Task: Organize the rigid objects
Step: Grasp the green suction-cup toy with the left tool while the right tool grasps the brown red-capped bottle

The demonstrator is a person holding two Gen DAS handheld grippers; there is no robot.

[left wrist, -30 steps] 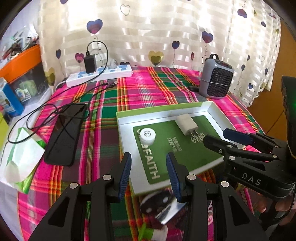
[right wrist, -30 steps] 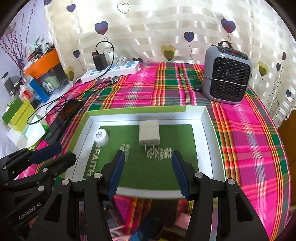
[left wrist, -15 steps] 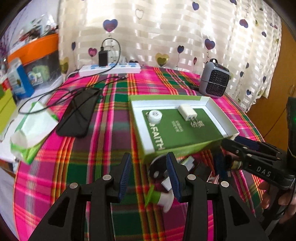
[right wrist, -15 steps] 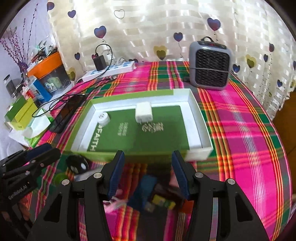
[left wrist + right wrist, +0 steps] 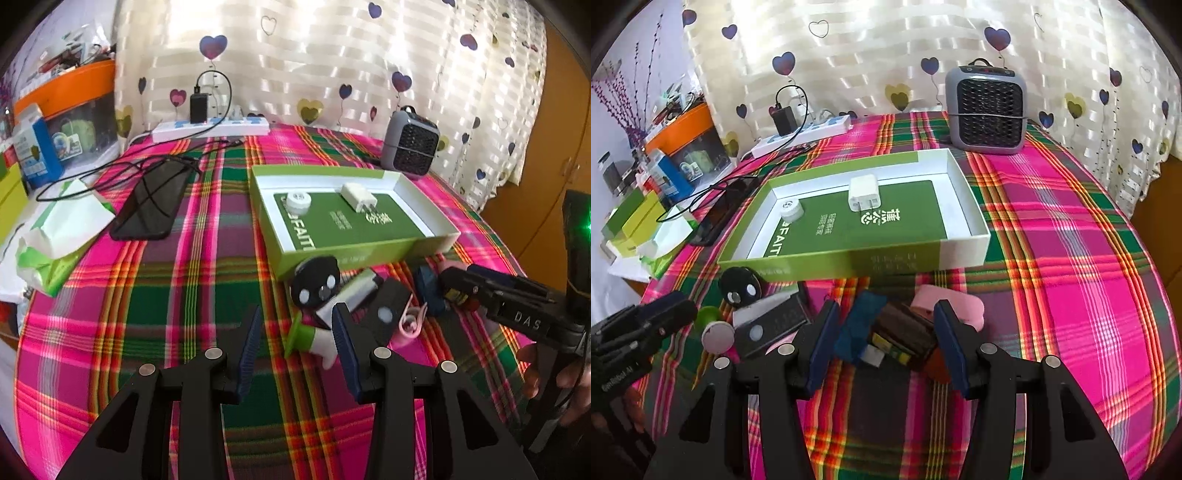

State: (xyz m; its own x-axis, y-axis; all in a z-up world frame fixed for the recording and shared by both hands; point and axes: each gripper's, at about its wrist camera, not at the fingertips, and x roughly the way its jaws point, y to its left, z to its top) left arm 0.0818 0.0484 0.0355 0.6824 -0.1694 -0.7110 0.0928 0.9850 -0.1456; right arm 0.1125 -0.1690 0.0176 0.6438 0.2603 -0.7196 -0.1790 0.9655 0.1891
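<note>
A green and white box lid (image 5: 428, 242) (image 5: 975, 245) lies on the plaid table and holds a white charger (image 5: 357, 196) (image 5: 863, 192) and a white round cap (image 5: 298, 201) (image 5: 790, 209). In front of it lies a pile of small objects: a black round disc (image 5: 316, 282) (image 5: 740, 286), a black and silver box (image 5: 772, 323), a green and white suction piece (image 5: 308, 339), a blue block (image 5: 860, 325), a brown wallet-like item (image 5: 905, 332) and a pink case (image 5: 956, 304). My left gripper (image 5: 297, 349) is open and empty, near the pile. My right gripper (image 5: 886, 341) is open and empty over the blue and brown items.
A black phone (image 5: 151, 201) with a cable lies at the left. A power strip (image 5: 210, 129) with a plug is at the back. A grey heater (image 5: 986, 110) stands at the back right. Tissue pack (image 5: 59, 236) and boxes sit at the left edge.
Both grippers have pulled back from above the box lid toward the near side. The pile of small objects in front of the lid has come into view between the fingers.
</note>
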